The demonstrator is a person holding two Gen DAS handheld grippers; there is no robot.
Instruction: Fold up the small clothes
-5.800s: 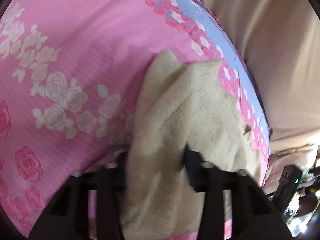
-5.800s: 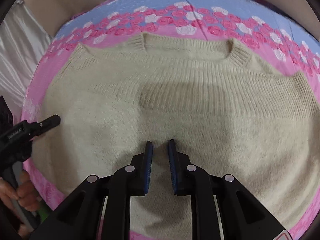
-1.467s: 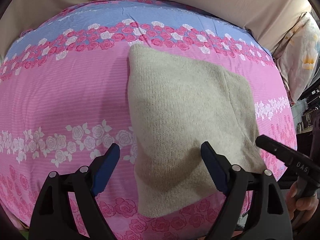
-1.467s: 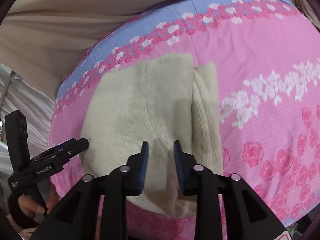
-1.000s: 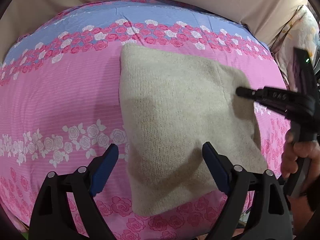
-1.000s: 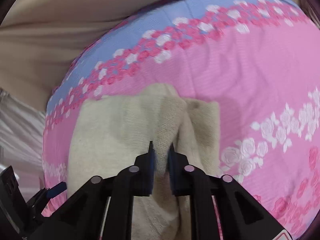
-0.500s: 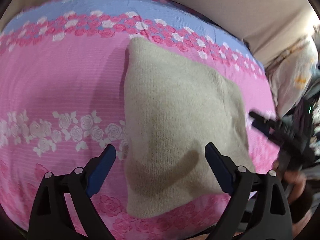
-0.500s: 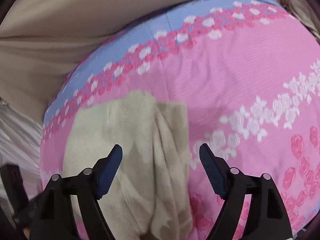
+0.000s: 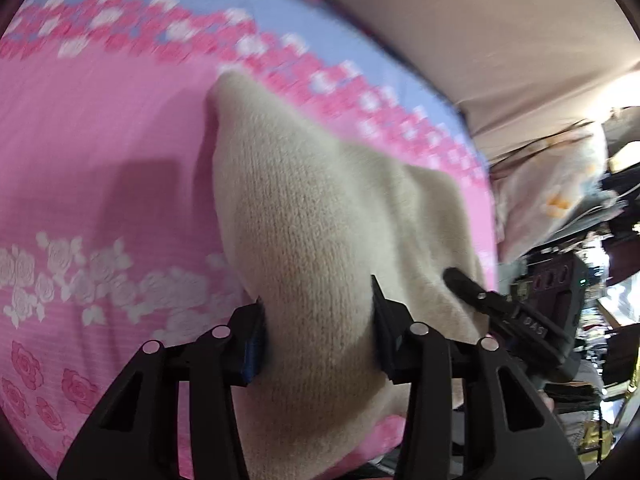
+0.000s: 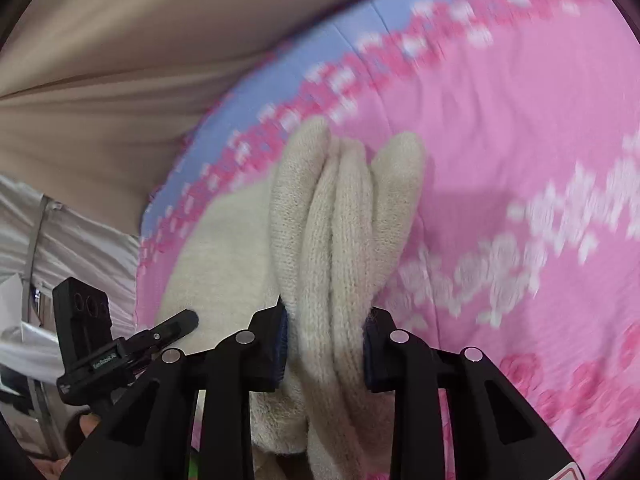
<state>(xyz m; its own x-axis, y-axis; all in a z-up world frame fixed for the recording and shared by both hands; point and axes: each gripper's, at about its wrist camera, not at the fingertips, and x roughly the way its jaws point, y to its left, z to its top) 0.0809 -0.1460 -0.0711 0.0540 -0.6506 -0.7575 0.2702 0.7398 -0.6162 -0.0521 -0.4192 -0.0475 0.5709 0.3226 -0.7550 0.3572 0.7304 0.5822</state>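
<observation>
A folded beige knit sweater (image 9: 312,216) lies on a pink rose-print bedsheet (image 9: 100,152). My left gripper (image 9: 316,328) is shut on the sweater's near edge, the thick bundle squeezed between its fingers. My right gripper (image 10: 326,344) is shut on the stacked folds of the same sweater (image 10: 340,216) at its other side. The right gripper also shows in the left wrist view (image 9: 500,312) at the sweater's right edge, and the left gripper shows in the right wrist view (image 10: 132,344) at lower left. The sweater bulges up between the two grips.
The sheet has a blue band with pink roses (image 9: 248,20) along its far edge, against a beige wall or headboard (image 9: 460,40). A pale floral pillow (image 9: 552,200) and dark clutter lie off the bed's right side. White fabric (image 10: 60,232) hangs at the left.
Half a second ago both grippers were wide open above the folded sweater. Now both have closed on its opposite edges, and the sweater is bunched and raised between them.
</observation>
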